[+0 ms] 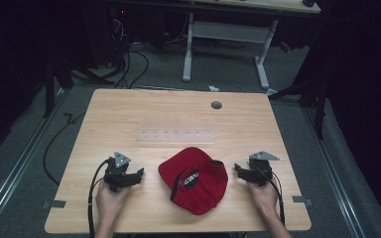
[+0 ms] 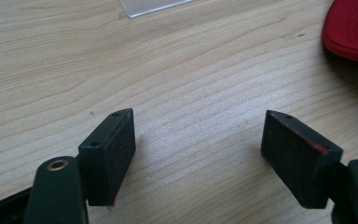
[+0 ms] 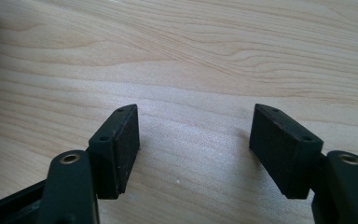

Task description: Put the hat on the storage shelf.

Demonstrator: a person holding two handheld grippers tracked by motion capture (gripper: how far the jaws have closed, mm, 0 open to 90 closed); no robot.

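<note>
Red cap (image 1: 196,179) on table (image 1: 144,114), black front patch with white lettering, too small to read; left tongs (image 1: 140,172) spread, empty; right tongs (image 1: 237,168) spread, empty

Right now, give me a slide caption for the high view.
Red cap on a wooden table, flanked by the open left tool and right tool.
</note>
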